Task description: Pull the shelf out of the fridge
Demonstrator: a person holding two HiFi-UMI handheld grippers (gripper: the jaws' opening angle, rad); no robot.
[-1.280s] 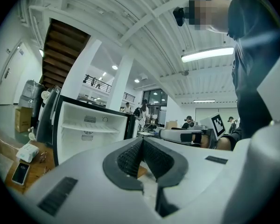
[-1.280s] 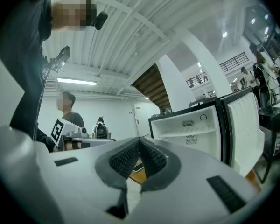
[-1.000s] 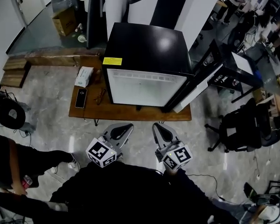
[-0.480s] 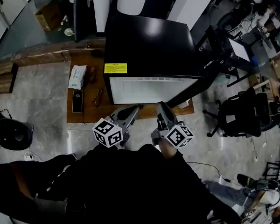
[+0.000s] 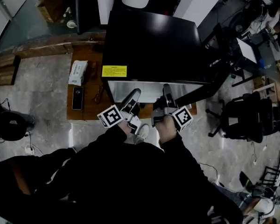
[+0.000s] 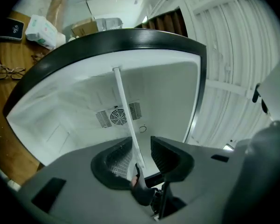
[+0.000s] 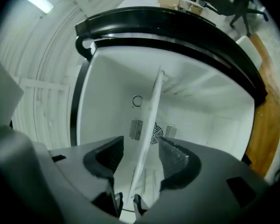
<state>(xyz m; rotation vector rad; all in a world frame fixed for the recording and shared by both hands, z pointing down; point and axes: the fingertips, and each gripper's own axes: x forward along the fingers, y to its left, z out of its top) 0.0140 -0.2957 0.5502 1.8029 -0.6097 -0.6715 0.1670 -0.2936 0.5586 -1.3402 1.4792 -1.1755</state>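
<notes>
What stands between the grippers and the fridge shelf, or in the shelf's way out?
Nothing visible. The door is swung open, and the shelf lies edge-on between the jaws of the left gripper and the right gripper, which have just been opening and do not press on it.

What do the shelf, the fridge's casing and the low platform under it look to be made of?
Shelf: a thin pale pane seen edge-on, with a translucent sheen. It could be glass or clear plastic; I cannot tell which.
Fridge casing: glossy black with a soft glare on top, probably painted metal.
Platform: brown with visible grain, so it looks like wood.
</notes>
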